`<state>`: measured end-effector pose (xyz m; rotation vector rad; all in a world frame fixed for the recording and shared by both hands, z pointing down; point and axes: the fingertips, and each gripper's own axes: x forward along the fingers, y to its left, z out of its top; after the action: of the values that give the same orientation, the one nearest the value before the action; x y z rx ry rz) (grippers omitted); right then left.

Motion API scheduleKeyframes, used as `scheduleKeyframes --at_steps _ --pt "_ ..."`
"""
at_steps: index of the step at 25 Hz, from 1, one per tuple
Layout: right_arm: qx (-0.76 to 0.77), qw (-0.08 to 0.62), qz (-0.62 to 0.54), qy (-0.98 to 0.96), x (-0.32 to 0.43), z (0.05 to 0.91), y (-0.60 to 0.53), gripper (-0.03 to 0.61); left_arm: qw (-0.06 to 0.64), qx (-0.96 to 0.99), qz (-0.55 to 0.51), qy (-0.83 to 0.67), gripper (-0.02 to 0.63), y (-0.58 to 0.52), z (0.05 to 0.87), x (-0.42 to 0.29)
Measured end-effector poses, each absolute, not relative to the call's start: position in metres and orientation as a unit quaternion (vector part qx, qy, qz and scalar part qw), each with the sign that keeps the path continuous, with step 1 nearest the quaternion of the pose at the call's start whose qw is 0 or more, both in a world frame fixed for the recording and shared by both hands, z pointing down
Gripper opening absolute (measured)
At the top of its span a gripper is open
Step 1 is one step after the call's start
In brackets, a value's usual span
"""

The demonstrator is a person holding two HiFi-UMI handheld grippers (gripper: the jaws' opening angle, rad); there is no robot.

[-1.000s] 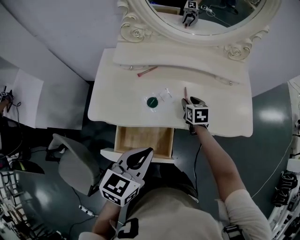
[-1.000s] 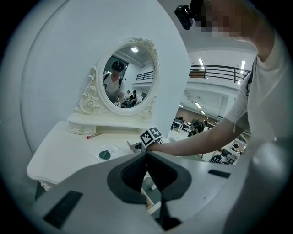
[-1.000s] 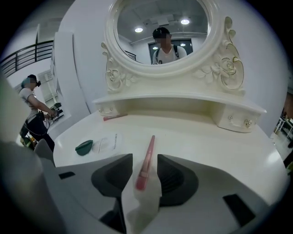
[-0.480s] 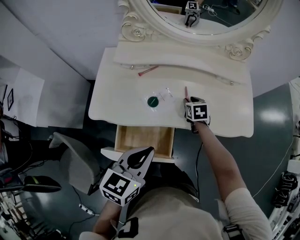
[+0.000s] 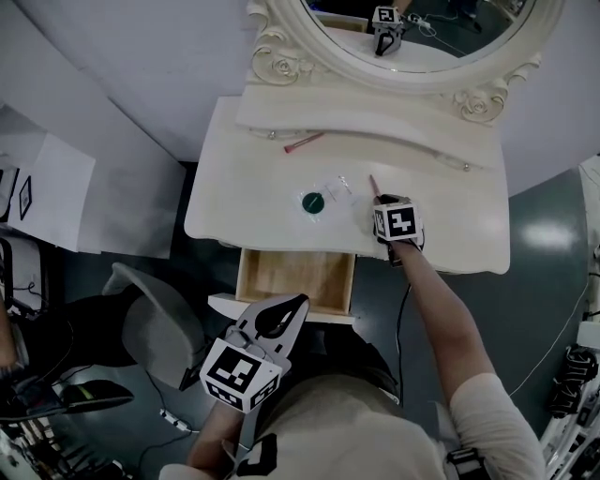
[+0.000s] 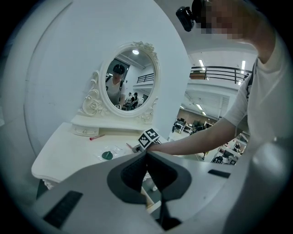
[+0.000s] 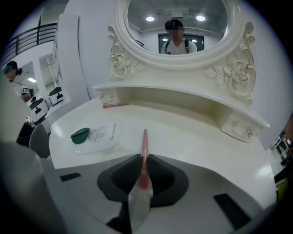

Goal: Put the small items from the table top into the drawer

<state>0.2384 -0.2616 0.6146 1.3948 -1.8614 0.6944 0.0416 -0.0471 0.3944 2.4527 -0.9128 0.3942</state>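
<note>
A thin pink stick point(image 5: 373, 184) with a clear end lies on the white vanity table point(image 5: 253, 216). My right gripper point(image 5: 381, 200) has just been closing, and its jaws now pinch the stick point(image 7: 145, 139) between the pads, still down on the table top. A green round item in a clear packet point(image 5: 314, 201) lies to the left of it, also visible as the packet point(image 7: 91, 136). A red pen point(image 5: 303, 142) rests by the back shelf. The wooden drawer point(image 5: 295, 277) stands pulled out below the table. My left gripper point(image 5: 296, 304) hangs shut and empty in front of the drawer.
An oval mirror point(image 5: 422, 28) in a carved frame rises behind the raised shelf point(image 5: 375, 117). A grey chair point(image 5: 155, 328) stands left of the drawer. Two small knobbed drawers sit under the shelf ends.
The right gripper has stayed over the pink stick, rolled slightly, and drawn its jaws together on it. The left gripper has kept its place.
</note>
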Motion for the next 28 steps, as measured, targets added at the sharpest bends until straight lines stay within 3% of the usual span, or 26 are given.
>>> scheduleKeyframes --at_steps 8,28 --pt "0.547 0.356 0.256 -0.713 0.239 0.61 -0.253 0.067 0.241 0.898 0.136 -0.342 0.057 -0.044 0.388 0.026" --pt "0.558 0.285 0.253 -0.737 0.23 0.544 -0.221 0.067 0.216 0.911 0.12 -0.331 0.057 -0.031 0.373 0.012"
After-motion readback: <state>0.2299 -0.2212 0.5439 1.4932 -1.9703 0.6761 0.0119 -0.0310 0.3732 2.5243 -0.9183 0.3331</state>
